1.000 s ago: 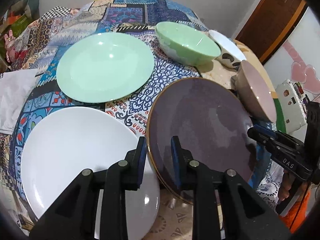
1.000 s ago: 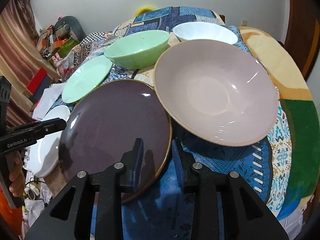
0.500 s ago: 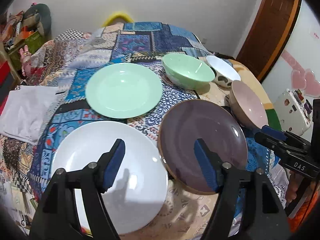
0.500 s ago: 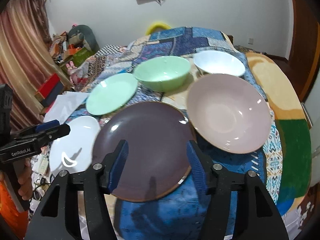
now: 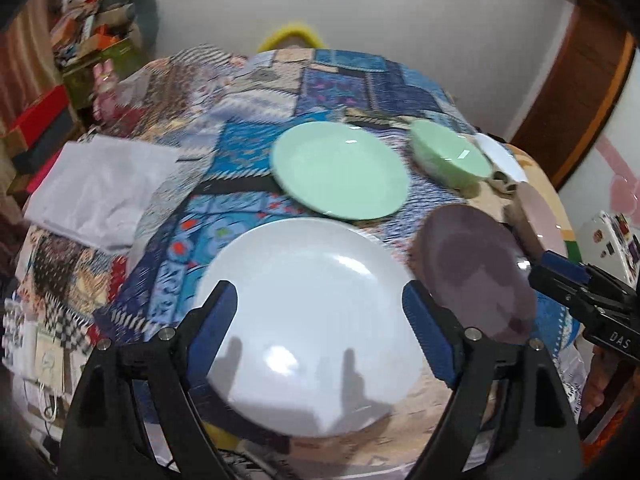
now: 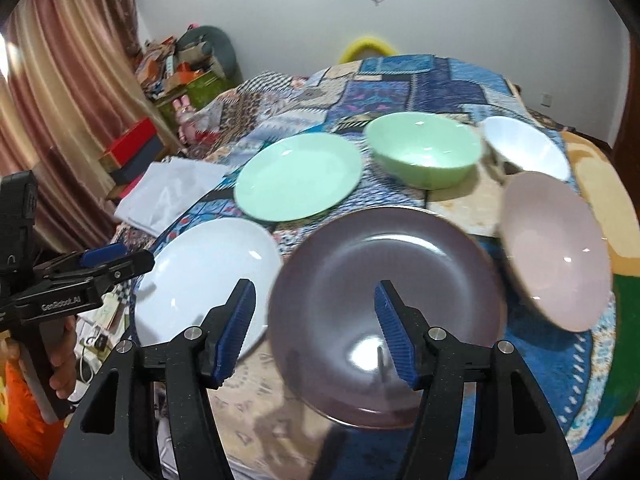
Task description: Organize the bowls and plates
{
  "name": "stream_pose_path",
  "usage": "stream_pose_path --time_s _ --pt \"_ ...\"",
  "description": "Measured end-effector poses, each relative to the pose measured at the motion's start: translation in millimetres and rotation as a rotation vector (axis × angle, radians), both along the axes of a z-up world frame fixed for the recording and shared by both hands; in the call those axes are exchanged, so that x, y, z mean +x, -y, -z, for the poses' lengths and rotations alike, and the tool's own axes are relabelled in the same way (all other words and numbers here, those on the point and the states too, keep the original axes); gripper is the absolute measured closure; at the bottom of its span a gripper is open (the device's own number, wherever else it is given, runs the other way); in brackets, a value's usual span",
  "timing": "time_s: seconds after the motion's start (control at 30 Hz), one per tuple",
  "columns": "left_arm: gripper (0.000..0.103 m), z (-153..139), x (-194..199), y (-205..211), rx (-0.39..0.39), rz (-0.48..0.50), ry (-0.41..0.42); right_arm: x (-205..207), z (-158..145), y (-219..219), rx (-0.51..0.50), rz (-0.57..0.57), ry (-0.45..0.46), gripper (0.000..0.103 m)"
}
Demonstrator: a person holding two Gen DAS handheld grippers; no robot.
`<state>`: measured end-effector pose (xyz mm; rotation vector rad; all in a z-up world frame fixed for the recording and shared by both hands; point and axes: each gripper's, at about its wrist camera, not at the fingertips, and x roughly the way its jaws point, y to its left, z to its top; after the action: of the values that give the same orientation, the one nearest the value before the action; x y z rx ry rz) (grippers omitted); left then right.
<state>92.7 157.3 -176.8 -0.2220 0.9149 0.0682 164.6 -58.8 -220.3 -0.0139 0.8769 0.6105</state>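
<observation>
Left wrist view: the left gripper (image 5: 320, 312) hangs above the white plate (image 5: 312, 304), its jaws wide and opening, nothing between the pads. The purple plate (image 6: 384, 312) lies just right of the white plate, with the right gripper (image 6: 314, 324) over it, jaws half spread and empty. Behind the white plate sit the green plate (image 6: 298, 178) and green bowl (image 6: 424, 154); the pink bowl (image 6: 556, 248) and white bowl (image 6: 524, 146) are further right.

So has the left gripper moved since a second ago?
Yes. The left gripper has backed off the dark purple plate and now hangs open over the white plate.
</observation>
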Motion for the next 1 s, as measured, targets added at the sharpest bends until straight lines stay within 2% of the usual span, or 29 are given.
stream_pose_path --time_s 0.2,0.4,0.5,0.57,0.67,0.87,1.0 --pt "0.018 25 -8 -39 -0.011 -0.078 -0.057 -7 18 -28 -0.016 -0.038 -0.051 0.046" --pt "0.019 48 -19 -62 -0.047 -0.104 -0.095 -11 31 -40 -0.028 -0.038 -0.109 0.074" --pt "0.030 56 -25 -66 -0.061 -0.097 -0.101 -15 35 -44 -0.039 -0.036 -0.124 0.082" --pt "0.041 59 -28 -69 -0.078 -0.085 -0.106 -19 37 -48 -0.051 -0.030 -0.132 0.083" --pt "0.050 63 -31 -69 -0.086 -0.066 -0.109 -23 42 -52 -0.070 -0.021 -0.140 0.083" --pt "0.059 70 -35 -66 -0.101 -0.020 -0.117 -22 53 -57 -0.085 0.008 -0.180 0.083" --pt "0.063 76 -34 -64 -0.118 0.005 -0.126 -20 55 -62 -0.114 0.022 -0.172 0.083"
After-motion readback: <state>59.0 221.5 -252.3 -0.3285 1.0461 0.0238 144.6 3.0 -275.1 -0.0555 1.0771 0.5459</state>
